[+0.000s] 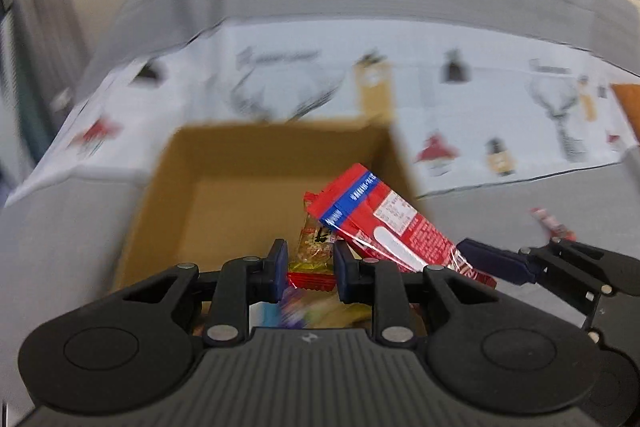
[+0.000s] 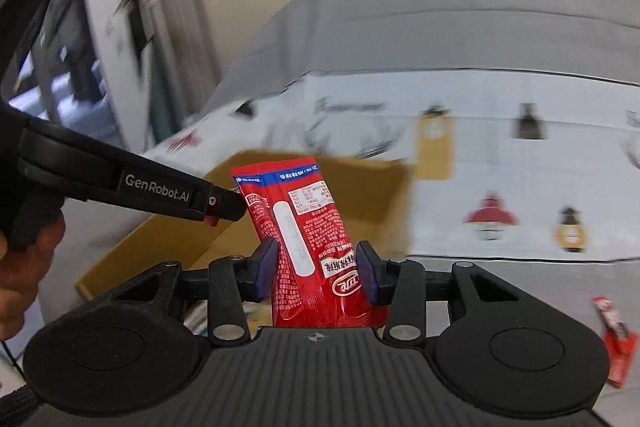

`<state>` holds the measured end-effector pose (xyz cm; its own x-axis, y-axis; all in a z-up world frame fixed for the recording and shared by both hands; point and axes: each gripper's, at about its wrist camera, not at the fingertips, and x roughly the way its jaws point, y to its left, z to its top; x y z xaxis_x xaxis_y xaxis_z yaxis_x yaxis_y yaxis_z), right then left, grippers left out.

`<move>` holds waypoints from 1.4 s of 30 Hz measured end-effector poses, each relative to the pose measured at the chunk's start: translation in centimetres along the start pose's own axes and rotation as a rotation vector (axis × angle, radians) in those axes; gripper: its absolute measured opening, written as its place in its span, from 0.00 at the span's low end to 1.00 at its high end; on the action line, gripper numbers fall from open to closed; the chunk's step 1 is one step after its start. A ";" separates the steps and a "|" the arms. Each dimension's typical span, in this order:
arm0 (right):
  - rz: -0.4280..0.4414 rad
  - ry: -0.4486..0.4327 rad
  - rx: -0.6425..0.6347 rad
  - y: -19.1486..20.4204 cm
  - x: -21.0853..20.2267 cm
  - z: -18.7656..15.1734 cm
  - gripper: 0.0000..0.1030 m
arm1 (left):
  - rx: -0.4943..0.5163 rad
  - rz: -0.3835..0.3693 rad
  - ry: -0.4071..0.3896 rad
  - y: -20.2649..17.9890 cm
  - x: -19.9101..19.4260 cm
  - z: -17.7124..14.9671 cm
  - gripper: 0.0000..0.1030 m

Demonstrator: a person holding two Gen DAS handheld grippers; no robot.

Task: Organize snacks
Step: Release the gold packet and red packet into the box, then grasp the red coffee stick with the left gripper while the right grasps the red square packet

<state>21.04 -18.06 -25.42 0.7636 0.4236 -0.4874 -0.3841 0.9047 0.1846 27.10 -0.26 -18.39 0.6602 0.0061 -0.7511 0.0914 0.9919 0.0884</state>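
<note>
Above the cardboard box (image 2: 372, 187), right tool (image 2: 316, 269) clamps the red snack packet (image 2: 304, 227); left tool (image 1: 310, 269) grips a small yellow-red packet (image 1: 314, 255).

Legible text: "GenRobot.AI", white lettering on the black side of the left tongs (image 2: 224, 205), at 9 o'clock. Red snack packet (image 2: 316, 247): print too small to read.

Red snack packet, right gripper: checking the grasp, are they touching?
Touching. The right wrist view shows the right gripper with both pads pressed against the red snack packet.
</note>
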 end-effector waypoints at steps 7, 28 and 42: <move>-0.012 0.028 -0.048 4.9 3.1 0.1 0.82 | -0.064 0.077 0.009 4.7 -0.6 -2.0 0.82; -0.432 0.026 0.315 -27.5 -7.4 -8.1 0.38 | 0.095 -0.364 0.190 -27.2 14.3 0.3 0.78; -0.353 0.128 0.528 -31.5 -5.8 -11.3 0.40 | 0.168 -0.360 0.231 -31.9 22.4 -0.3 0.10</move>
<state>22.85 -49.59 -38.03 0.7165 0.1173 -0.6877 0.2107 0.9033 0.3736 38.73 -31.72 -38.19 0.3822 -0.2883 -0.8779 0.4173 0.9015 -0.1144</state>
